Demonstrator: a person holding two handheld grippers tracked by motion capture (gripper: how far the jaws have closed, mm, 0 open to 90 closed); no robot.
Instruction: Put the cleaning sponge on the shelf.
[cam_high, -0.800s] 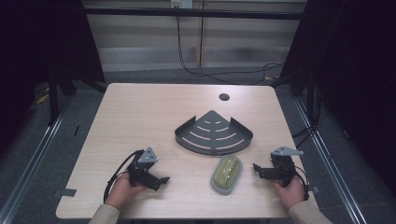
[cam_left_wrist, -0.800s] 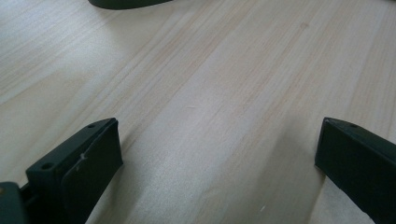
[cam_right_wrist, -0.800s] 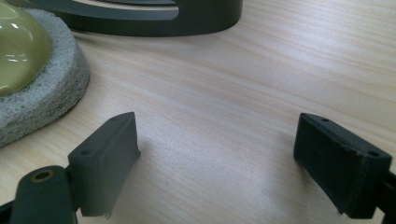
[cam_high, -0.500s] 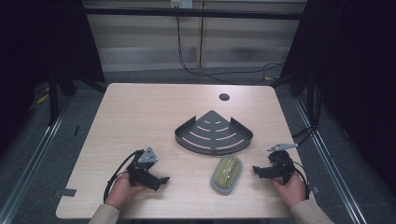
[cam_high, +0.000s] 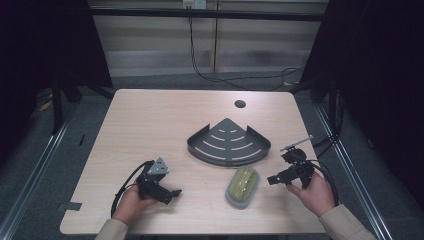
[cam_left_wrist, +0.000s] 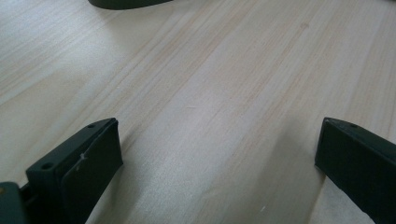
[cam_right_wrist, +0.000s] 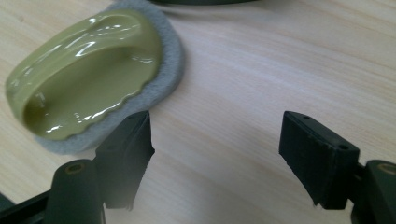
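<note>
We note the right gripper, jaws apart, with the green-handled scrubbing pad at its ten o'clock; closing now risks clipping only the felt edge.

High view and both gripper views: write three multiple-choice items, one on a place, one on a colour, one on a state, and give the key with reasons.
1. Where does the scrubber lie?
A. inside the corner rack
B. on the table, in front of the corner rack
C. over the table's round hole

2. What colour is the scrubber's handle?
A. olive green
B. red
C. white

3. How does the right hand-held gripper stand?
A. shut on the scrubber
B. shut on nothing
C. open, with bare table between its jaws

Key: 1 B, the high view shows it nearer the person than the rack. 2 A, its glossy green handle sits on a grey pad. 3 C, the right gripper view shows the jaws apart, the scrubber beside one.
</note>
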